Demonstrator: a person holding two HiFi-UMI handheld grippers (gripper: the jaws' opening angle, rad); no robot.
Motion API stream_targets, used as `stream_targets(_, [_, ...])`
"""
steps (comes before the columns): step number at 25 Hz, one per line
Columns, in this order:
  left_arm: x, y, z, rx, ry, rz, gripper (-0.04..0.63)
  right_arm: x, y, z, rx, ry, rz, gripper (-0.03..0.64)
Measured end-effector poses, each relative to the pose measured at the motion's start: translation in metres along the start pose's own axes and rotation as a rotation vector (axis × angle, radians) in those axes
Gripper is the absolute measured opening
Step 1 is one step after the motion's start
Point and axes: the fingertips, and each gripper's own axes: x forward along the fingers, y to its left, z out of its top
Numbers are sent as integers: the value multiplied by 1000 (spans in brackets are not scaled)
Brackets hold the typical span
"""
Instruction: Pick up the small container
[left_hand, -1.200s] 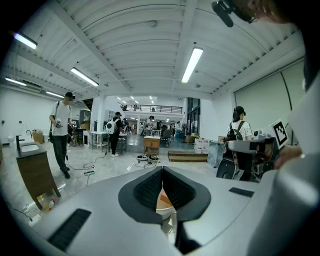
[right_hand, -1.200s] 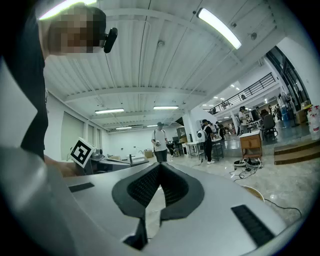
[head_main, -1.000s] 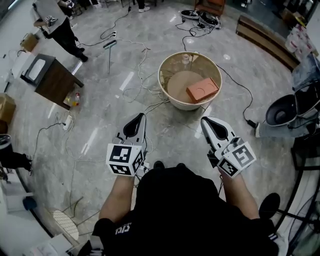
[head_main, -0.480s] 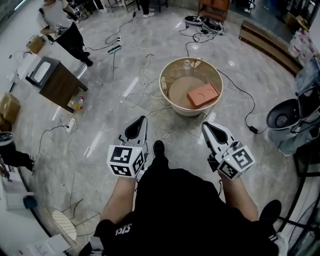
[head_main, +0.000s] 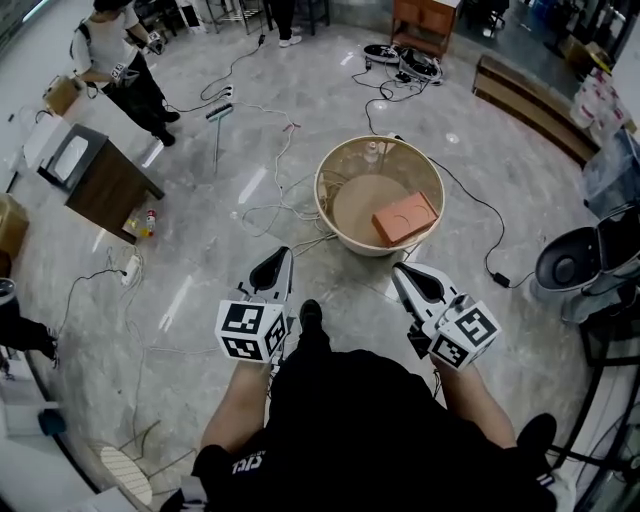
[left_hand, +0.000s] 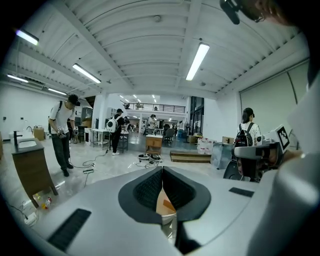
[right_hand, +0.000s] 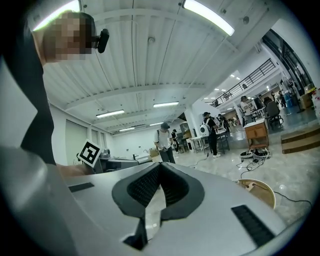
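The small orange container (head_main: 405, 217) lies flat inside the round tub (head_main: 327, 196), against its right-hand wall, with a small pale bottle (head_main: 372, 151) at the tub's far rim; the tub wall stands between the container and both grippers; loose cables (head_main: 275, 196) trail over the marble floor (head_main: 200, 270) to the left of the tub and up to its near side; a wooden cabinet (head_main: 104, 184) stands well off to the left with a bystander (head_main: 118, 66) beyond it, a low bench (head_main: 526, 92) at upper right and a dark chair (head_main: 569, 264) at the right edge; the left gripper (head_main: 285, 253) has its jaws pressed together on nothing, and the right gripper (head_main: 399, 269) is likewise closed and empty, both short of the tub; since a second ago the tub sits nearer to the two grippers, the wearer's shoe (head_main: 311, 314) has stepped forward between them, and the bystander has come further into the picture; both jaws are closed as before
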Motion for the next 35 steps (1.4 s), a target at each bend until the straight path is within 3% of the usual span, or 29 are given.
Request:
stream_targets(6, [61,65,21,-3,21,-32,18,89,-29,19,7,28,3,12])
stream_targets(13, [127,135,36,2,48,-107,18,186,-58,21,13,76,-54,14])
stream_targets(21, [168,221,39,-11,66,-141,18,290,-66,28,12,96,-59,14])
stream_targets(27, [189,249,49,2,55,-171,18,307,-85,32,24,67,-131,14])
stream_targets(35, [221,245,57,15,65,-226,18,299,-127,41,46,35,-221,14])
